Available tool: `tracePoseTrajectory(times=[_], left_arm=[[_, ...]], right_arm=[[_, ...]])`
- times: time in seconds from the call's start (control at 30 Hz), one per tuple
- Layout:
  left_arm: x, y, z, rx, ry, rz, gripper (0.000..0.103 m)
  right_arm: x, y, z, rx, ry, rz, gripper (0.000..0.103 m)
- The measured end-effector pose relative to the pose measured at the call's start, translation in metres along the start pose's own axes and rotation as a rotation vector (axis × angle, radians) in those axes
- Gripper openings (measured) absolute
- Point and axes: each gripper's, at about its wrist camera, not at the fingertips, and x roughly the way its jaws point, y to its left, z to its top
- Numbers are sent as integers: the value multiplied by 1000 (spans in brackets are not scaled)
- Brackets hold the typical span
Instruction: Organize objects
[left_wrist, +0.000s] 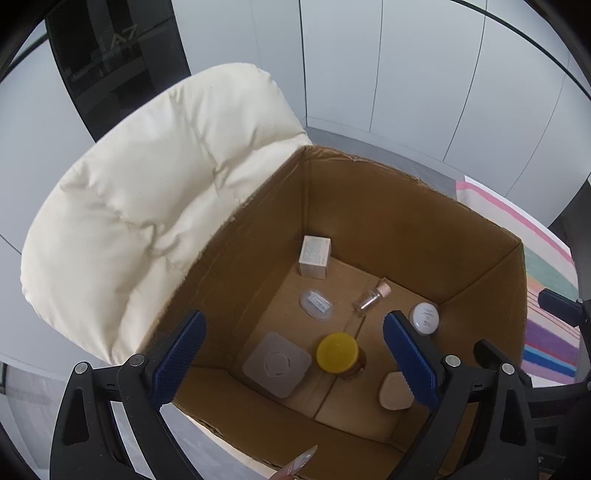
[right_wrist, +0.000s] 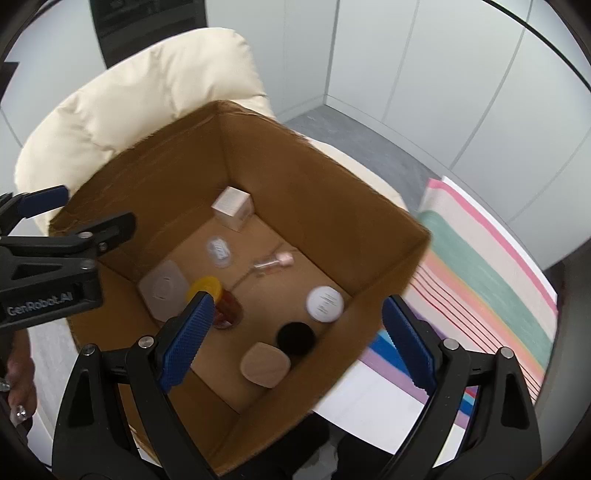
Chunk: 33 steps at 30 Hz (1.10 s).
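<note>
Left wrist view: left gripper (left_wrist: 293, 341) spread wide, holding nothing, hovering over an open cardboard box (left_wrist: 388, 206). Between the blue pads, on the box floor: yellow-lidded jar (left_wrist: 338, 352) just beside a grey square case (left_wrist: 277, 363). Further in: clear oval case (left_wrist: 317, 305), small glass bottle with cork (left_wrist: 370, 296) lying on its side, white carton (left_wrist: 314, 256) in the far corner. White round tin (left_wrist: 425, 317) and beige case (left_wrist: 395, 390) partly hidden behind the right finger.

Right wrist view: right gripper (right_wrist: 297, 338) likewise spread and empty, above the same box; slightly blurred. Jar half covered by the left finger. Black round lid (right_wrist: 296, 338) touching the beige case. Outside: cream cushion (left_wrist: 147, 206), striped cloth (right_wrist: 491, 280), cut off by the frame edge.
</note>
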Motion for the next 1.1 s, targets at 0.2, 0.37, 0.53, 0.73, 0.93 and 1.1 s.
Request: tracePoseTrajectory(times=[0.2, 0.37, 0.53, 0.73, 0.93, 1.1], left_arm=[[-14, -6, -6, 17, 13, -13, 97], [-50, -16, -9, 30, 8, -85, 98], [-104, -48, -10, 125, -64, -106, 100], [-163, -98, -33, 233, -113, -197, 103], [-193, -142, -49, 311, -64, -70, 103], [-220, -176, -68, 393, -55, -91, 103]], right_arm=[[-13, -18, -10, 74, 20, -21, 94], [-41, -39, -28, 157, 22, -49, 94], [-84, -61, -52, 215, 1, -87, 94], [-158, -91, -97, 321, -110, -153, 94], [-213, -142, -145, 615, -77, -132, 94], [-250, -167, -173, 681, -54, -182, 94]])
